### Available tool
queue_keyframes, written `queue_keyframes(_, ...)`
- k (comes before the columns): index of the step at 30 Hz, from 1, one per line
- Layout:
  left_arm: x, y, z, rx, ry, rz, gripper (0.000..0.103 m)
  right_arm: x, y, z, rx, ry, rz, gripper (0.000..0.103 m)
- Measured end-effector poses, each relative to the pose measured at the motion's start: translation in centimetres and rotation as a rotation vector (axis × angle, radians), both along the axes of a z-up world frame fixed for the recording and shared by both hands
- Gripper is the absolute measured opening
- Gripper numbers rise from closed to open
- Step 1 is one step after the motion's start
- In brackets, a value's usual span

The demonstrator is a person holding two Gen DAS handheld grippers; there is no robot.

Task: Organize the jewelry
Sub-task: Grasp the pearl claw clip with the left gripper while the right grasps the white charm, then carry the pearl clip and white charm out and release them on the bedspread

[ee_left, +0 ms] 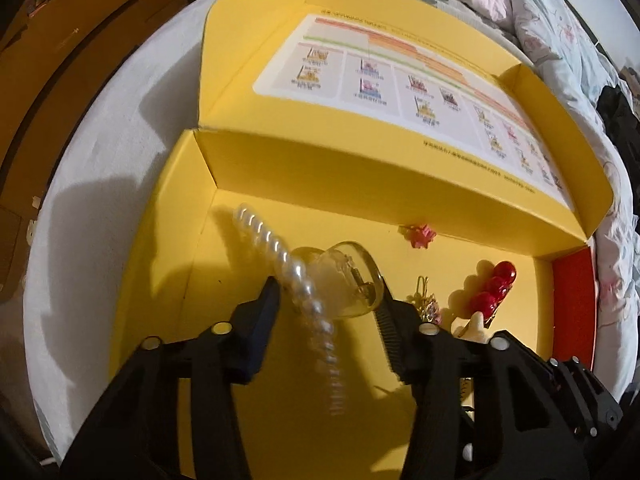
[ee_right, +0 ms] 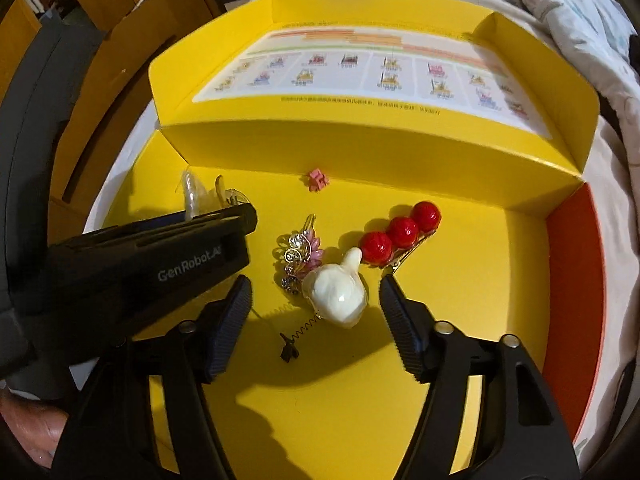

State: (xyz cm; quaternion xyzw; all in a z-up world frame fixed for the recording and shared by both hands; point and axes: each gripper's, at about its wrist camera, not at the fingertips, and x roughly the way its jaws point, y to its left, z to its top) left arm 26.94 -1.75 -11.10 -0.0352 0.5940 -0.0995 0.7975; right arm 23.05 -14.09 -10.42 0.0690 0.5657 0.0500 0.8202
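Observation:
In the left wrist view my left gripper (ee_left: 328, 292) is shut on a clear claw hair clip (ee_left: 348, 280) and a white pearl strand (ee_left: 272, 240). The strand's lower end is blurred between the jaws. In the right wrist view my right gripper (ee_right: 314, 292) is open above the yellow box floor (ee_right: 480, 300). A white shell-shaped ornament (ee_right: 340, 292) lies between its fingers with a gap on each side. Next to it lie a gold and pink butterfly clip (ee_right: 300, 252) and a red three-ball clip (ee_right: 400, 232). A small pink flower (ee_right: 317, 179) sits by the back wall.
The box's open lid (ee_right: 360, 76) carries a printed sheet. An orange-red side wall (ee_right: 572, 280) closes the right. A small black clasp with a spring (ee_right: 289, 350) lies near the ornament. The left gripper's black housing (ee_right: 152, 264) crowds the box's left side. Bedding (ee_left: 560, 40) and wooden furniture (ee_left: 60, 40) surround the box.

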Motion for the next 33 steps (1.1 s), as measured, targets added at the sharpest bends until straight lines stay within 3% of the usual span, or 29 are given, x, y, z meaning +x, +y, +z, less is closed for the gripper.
queue_keyframes(2, 0.0, 0.1, 0.0, -0.002, -0.002, -0.001, 0.047, 0.1, -0.1, -0.6, 0.011, 0.021, 0.001, 0.048)
queue_keyframes(6, 0.1, 0.7, 0.0, -0.03, 0.003, 0.007, 0.047, 0.3, -0.7, -0.8, 0.035, 0.024, -0.009, 0.034)
queue_keyframes(15, -0.3, 1.7, 1.0, -0.059, 0.004, 0.022, 0.046, -0.4, -2.3, 0.2, 0.089, 0.004, -0.03, 0.033)
queue_keyframes(33, -5.0, 2.5, 7.0, -0.075, -0.078, 0.008, 0.046, -8.0, -7.3, 8.1, 0.184, -0.131, -0.086, 0.033)
